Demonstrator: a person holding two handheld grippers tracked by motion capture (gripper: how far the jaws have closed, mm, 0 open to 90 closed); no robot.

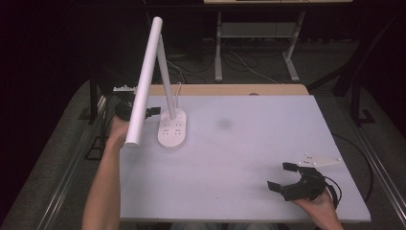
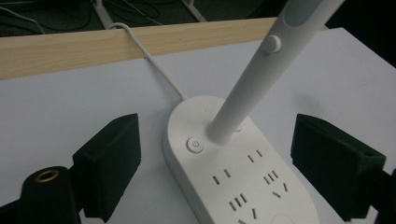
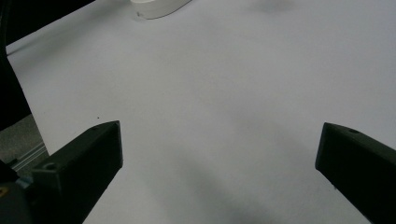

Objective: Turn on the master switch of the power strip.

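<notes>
From the high view, a white lamp [image 1: 171,128] stands at ten o'clock on the counter [image 1: 239,158], the left tool [image 1: 152,111] just beside its base and the right tool [image 1: 281,176] well apart at five o'clock, jaws apart. In the left gripper view, the lamp base [image 2: 243,172] sits between the left tool's wide-apart jaws, untouched. In the right gripper view, the right tool [image 3: 219,154] has wide-apart jaws over bare counter, the lamp at eleven o'clock.

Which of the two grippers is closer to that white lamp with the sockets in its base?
The left gripper. It sits right beside the lamp base, fingers open toward it. The right gripper rests far off, near the table's front right corner.
</notes>
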